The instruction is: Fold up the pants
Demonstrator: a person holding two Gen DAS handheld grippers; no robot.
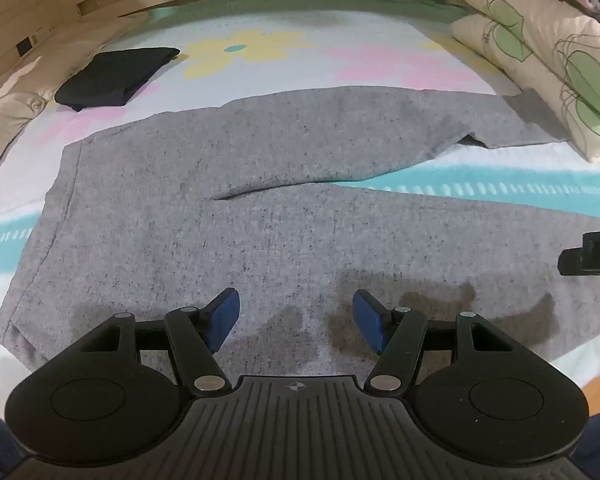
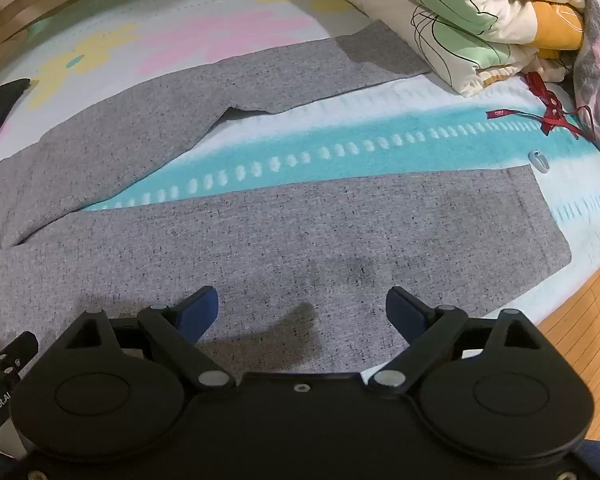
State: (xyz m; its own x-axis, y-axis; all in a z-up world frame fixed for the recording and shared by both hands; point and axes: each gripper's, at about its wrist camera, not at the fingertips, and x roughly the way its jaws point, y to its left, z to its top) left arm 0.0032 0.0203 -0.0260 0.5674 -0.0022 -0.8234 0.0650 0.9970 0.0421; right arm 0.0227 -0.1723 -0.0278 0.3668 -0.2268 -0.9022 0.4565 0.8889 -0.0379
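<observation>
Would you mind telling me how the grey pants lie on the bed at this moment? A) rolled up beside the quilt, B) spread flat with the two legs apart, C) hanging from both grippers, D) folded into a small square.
B: the grey pants lie flat on the bed sheet, a teal strip of sheet showing between the legs, and neither open gripper, left gripper or right gripper, holds cloth.

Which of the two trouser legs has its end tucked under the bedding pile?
The far leg: its end runs under the folded quilt. The near leg, below the open right gripper, lies flat with its hem fully showing on the sheet.
</observation>
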